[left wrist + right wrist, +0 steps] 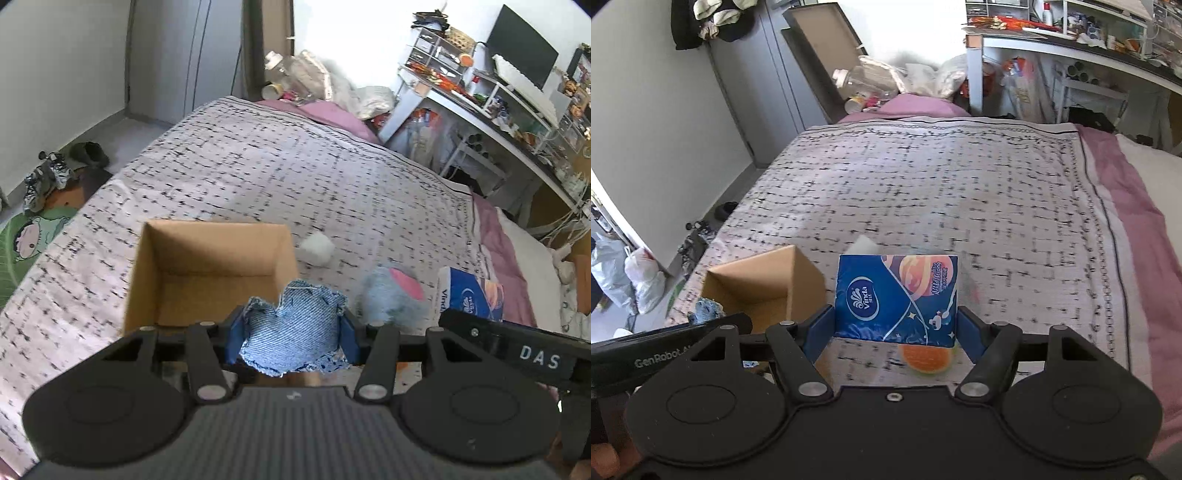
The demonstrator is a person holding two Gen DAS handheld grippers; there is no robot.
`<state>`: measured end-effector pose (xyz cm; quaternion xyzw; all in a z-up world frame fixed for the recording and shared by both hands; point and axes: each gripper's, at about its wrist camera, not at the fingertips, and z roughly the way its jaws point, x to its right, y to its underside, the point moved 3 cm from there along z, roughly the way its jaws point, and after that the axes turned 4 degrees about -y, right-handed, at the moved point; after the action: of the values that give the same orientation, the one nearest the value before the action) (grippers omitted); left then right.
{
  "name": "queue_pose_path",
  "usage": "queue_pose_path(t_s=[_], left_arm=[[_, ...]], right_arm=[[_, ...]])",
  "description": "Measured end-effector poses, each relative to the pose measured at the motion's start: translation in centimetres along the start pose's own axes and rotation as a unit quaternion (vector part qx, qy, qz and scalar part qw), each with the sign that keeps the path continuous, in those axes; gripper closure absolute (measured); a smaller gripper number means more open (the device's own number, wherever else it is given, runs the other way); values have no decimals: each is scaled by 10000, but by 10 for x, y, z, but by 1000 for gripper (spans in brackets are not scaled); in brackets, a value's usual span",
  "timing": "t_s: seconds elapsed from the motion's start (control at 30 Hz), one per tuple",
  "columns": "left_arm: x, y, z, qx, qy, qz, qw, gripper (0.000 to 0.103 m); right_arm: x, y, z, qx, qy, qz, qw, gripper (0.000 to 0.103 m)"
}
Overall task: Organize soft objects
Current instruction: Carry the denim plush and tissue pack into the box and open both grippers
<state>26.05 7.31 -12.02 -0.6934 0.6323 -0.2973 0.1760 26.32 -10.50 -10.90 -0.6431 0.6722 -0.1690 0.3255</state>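
We carry the frayed blue denim pouch (pixel 291 328) pinched in our left gripper (pixel 291 332) above the open brown cardboard box (pixel 210 273), while our right gripper (pixel 895 325) clamps the light, squashy blue tissue pack (pixel 895 299) by its sides.

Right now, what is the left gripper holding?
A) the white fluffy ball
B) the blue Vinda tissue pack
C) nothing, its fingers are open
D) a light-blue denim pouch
D: in the left wrist view the left gripper is shut on the denim pouch, just short of the cardboard box; the tissue pack sits in the right gripper, and the white ball lies on the bed.
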Motion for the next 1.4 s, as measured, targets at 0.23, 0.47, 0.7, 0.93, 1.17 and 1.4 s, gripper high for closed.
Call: queue_pose_path(t_s=[0.23, 0.47, 0.7, 0.93, 1.17, 1.4], left_arm=[[-25, -10, 1, -72, -130, 175, 9997, 52], [-47, -19, 16, -270, -356, 291, 9986, 52], [-62, -26, 32, -474, -505, 276, 9972, 47], [-77, -26, 33, -617, -718, 167, 9954, 43], [-99, -28, 16, -607, -1029, 9, 9928, 37], [-97, -31, -6, -423, -1062, 21, 9934, 29]], right_arm=[[-21, -4, 12, 56, -162, 185, 9997, 34], [-44, -3, 25, 47, -273, 189, 9994, 34], [-65, -1, 36, -68, -447, 153, 9989, 34], [-95, 3, 53, -354, -702, -39, 9969, 32], [-109, 4, 60, -554, -959, -94, 9938, 24], [-100, -1, 41, -429, -984, -60, 9942, 8]])
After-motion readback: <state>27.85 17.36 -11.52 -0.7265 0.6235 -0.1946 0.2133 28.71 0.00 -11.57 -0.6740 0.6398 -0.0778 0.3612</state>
